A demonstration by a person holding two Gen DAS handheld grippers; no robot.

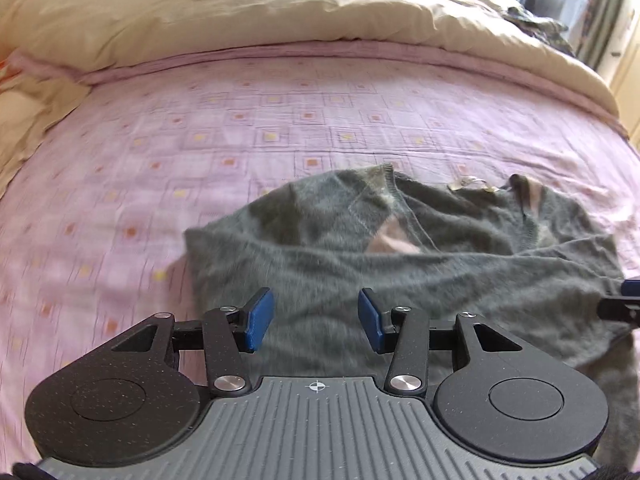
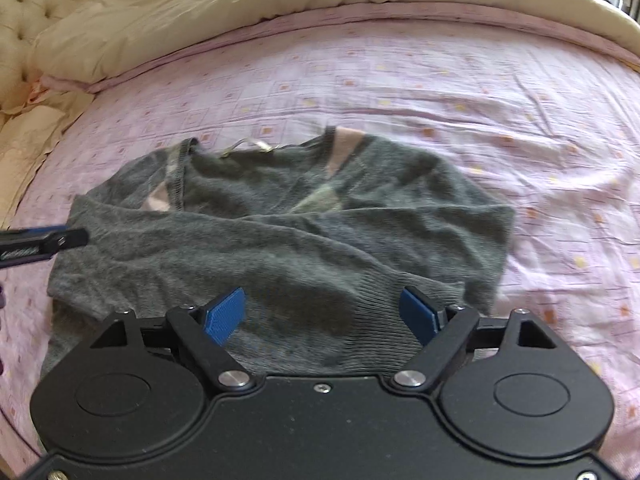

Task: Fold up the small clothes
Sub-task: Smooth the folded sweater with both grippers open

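The bed (image 2: 440, 80) fills both views, its pink sheet (image 1: 160, 152) patterned with small squares; a cream duvet (image 1: 240, 12) is heaped along the far edge, leaving a wide bare stretch of sheet between it and the sweater, and more bare sheet to either side. The grey sweater (image 2: 280, 232) lies near the close edge of the bed, partly folded, with a sleeve drawn across the body and the V-neck (a label shows at the collar) toward the duvet; its hem runs under the grippers. The right gripper (image 2: 324, 312) is above the hem, jaws spread wide, holding nothing; the left gripper (image 1: 316, 320) is above the sweater's left part, jaws likewise apart and empty.
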